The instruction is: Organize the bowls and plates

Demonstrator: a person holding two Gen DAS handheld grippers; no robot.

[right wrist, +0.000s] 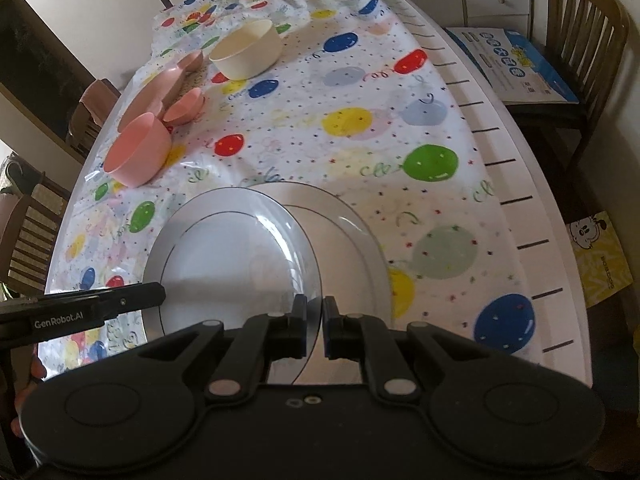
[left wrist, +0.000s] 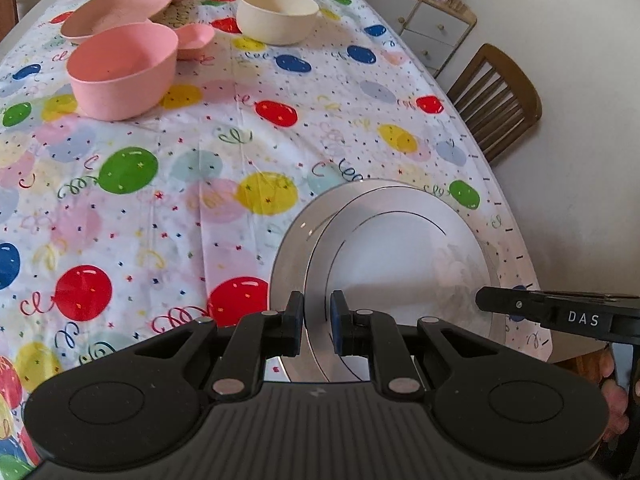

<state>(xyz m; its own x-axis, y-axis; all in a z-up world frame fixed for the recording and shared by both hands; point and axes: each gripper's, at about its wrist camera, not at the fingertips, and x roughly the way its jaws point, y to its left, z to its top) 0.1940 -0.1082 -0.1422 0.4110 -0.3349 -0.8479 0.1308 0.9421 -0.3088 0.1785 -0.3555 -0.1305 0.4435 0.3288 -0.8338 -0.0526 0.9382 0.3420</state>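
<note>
I am stacking: the upper plate (right wrist: 236,256) lies overlapping the lower plate (right wrist: 352,248). Left gripper (left wrist: 317,320) and right gripper (right wrist: 314,326) each stand slightly parted astride the upper plate's rim; I cannot confirm clamping. Next, I centre it.

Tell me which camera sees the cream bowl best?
The left wrist view: the cream bowl looks bigger there, and you can see into it. The right wrist view shows the same bowl smaller and farther off, beyond the pink dishes.

The tabletop (left wrist: 520,240) wears a balloon-print cloth (left wrist: 200,208). On the cloth sit a pink bowl (left wrist: 120,70), a pink mouse-shaped dish (left wrist: 120,12) behind it, a cream bowl (left wrist: 276,14), and nearer, a white plate (left wrist: 288,256) with another white plate overlapping it.
</note>
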